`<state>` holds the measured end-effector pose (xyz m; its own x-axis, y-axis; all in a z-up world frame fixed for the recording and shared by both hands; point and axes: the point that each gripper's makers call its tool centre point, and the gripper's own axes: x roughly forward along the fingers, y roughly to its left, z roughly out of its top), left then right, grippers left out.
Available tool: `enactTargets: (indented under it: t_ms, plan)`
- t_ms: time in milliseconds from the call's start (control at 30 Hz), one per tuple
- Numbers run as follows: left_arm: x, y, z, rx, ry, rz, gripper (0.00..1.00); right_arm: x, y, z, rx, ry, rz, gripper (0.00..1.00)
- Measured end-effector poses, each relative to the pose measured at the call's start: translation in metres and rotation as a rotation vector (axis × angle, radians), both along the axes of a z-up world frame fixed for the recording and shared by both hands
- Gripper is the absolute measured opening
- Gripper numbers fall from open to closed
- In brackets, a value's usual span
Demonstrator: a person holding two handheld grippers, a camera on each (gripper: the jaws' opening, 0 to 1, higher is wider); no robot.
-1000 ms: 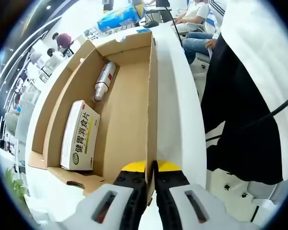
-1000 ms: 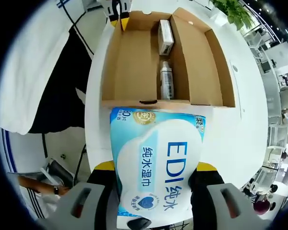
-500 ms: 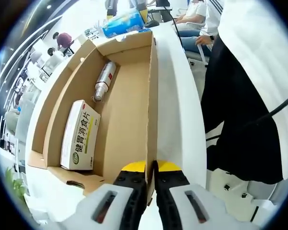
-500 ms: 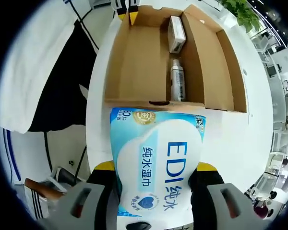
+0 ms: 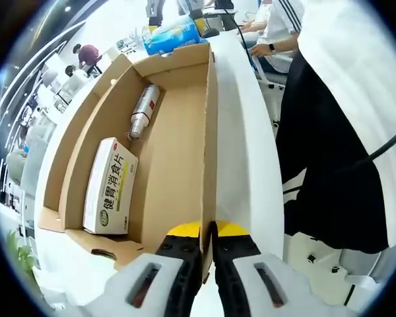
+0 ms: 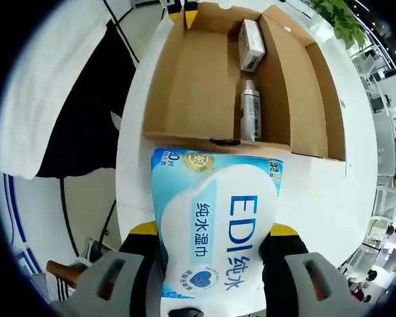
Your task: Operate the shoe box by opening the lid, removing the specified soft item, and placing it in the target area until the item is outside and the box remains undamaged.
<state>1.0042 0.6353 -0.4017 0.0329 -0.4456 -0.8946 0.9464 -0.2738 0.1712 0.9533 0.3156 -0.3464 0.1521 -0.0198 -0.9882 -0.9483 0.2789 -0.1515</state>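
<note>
**Wipes pack out, box wall pinched**

In the right gripper view: right gripper [image 6: 212, 244] spread wide around a blue and white wipes pack [image 6: 216, 228], clamped from both sides, held up outside the open shoe box [image 6: 191, 86]. Past the pack, the box on the white table [image 6: 135, 165], with a small white carton [image 6: 251, 45] and a silver bottle [image 6: 250, 115] inside, one past the other along one wall. At the far corner of the box, the left gripper's yellow tips.

In the left gripper view: left gripper [image 5: 207, 232] pressed together on the near end of the box's tall side wall, one jaw inside, one outside. Same carton [image 5: 110, 185] near, bottle [image 5: 144, 111] farther. Beyond the far end of the box, the blue pack [image 5: 172, 34]. To the right, a person in white and black. Far off, people sitting at desks.

Since a second ago: box farther up in the right gripper view; grips the same.
</note>
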Motion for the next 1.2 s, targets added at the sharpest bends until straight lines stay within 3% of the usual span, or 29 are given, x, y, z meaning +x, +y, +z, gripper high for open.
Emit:
enactTargets:
  t_ms: [67,233,533,867,933,1033,1200]
  plan:
    - [0.000,0.000,0.000,-0.001,0.001,-0.001,0.04,0.002,-0.004,-0.007,-0.005,0.001,0.007,0.58]
    - [0.000,0.000,0.000,-0.003,-0.002,0.000,0.04,-0.002,0.001,-0.001,-0.006,0.010,0.005,0.58]
    - [-0.001,-0.001,0.001,-0.003,-0.002,0.000,0.04,0.001,-0.005,-0.015,-0.019,0.022,0.008,0.58]
    - [0.000,-0.001,0.001,-0.004,-0.005,-0.001,0.04,-0.002,-0.001,-0.011,-0.017,0.030,0.013,0.58]
    - [0.000,-0.001,0.001,-0.004,-0.003,0.000,0.04,0.002,-0.007,-0.022,-0.015,0.034,0.012,0.58]
    - [-0.001,0.000,0.001,-0.004,-0.004,0.000,0.04,0.000,-0.003,-0.016,-0.017,0.038,0.010,0.59]
    - [0.000,0.000,0.000,-0.005,-0.005,0.001,0.05,0.001,-0.006,-0.022,-0.011,0.037,0.009,0.60]
